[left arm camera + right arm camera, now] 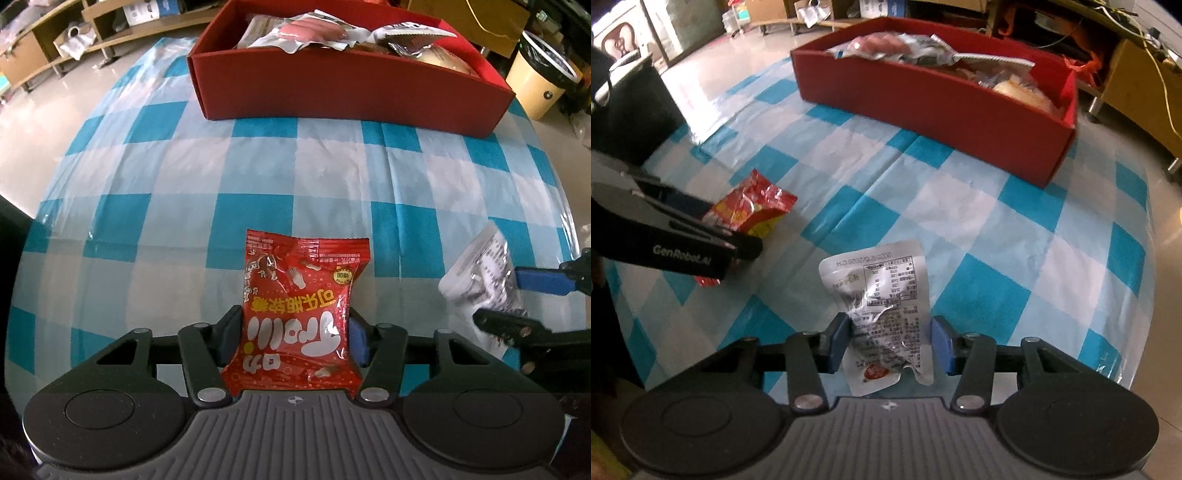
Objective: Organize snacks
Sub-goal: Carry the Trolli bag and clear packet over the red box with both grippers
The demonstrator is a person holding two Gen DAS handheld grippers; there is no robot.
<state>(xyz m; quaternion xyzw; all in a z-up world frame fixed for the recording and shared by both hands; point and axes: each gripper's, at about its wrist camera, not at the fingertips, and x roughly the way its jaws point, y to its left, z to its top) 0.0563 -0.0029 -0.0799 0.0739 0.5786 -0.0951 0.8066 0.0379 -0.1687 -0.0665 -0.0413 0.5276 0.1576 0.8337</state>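
Left tool (pixel 293 338) is sitting at the bottom centre of the left wrist view, and its two blue pads are pressing on both sides of a red candy packet (pixel 297 314), so it is clamped on this packet. The packet is standing almost upright between the fingers, with its printed letters upside down. In the right wrist view the same packet (pixel 750 210) is showing at the middle left, beside the black arm of the left tool.

Right tool (pixel 890 345) is sitting at the bottom centre of its own view. A silver-white snack pouch (pixel 882 314) is lying between its blue pads; the left pad is touching the pouch, while a small gap is showing at the right pad, so I cannot tell if it is really gripping. In the left wrist view this pouch (pixel 480 280) is appearing at the right edge.

Both packets are staying over the table (pixel 184 184), which is wearing a blue and white checked cloth. A red box (pixel 332 92) is standing at the upper centre of the frame, well apart from both tools, and several wrapped snacks (pixel 314 31) are lying inside it.
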